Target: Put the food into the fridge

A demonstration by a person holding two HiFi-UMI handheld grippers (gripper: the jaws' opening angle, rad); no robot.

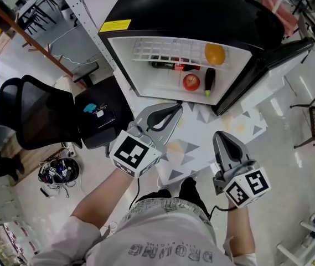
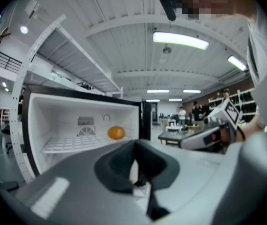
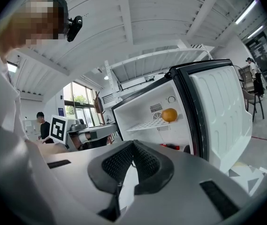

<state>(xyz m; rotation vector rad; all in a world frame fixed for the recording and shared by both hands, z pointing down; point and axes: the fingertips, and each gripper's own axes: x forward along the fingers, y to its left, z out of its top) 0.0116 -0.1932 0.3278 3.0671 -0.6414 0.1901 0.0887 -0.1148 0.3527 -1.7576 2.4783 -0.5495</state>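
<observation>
- The food sits inside the open fridge (image 1: pixel 190 10): an orange (image 1: pixel 215 54) on the white wire shelf (image 1: pixel 163 51), and a red apple (image 1: pixel 191 82) on the level below.
- Just beside the apple stands a dark, long item (image 1: pixel 209 82) with a pale green end; I cannot tell what it is.
- Under the shelf, towards the back, lies something dark and red (image 1: pixel 168 66), too small for me to identify.
- In my left gripper view the claw's own body hides the lower level, so only the orange shows.
- My left claw (image 2: pixel 134 146) is fully closed with nothing between its jaws, held in front of the fridge opening and apart from it.
- My right claw (image 3: pixel 132 144) has its tips pressed together and is also empty.
- The fridge door (image 1: pixel 273 54) hangs open at the right.
</observation>
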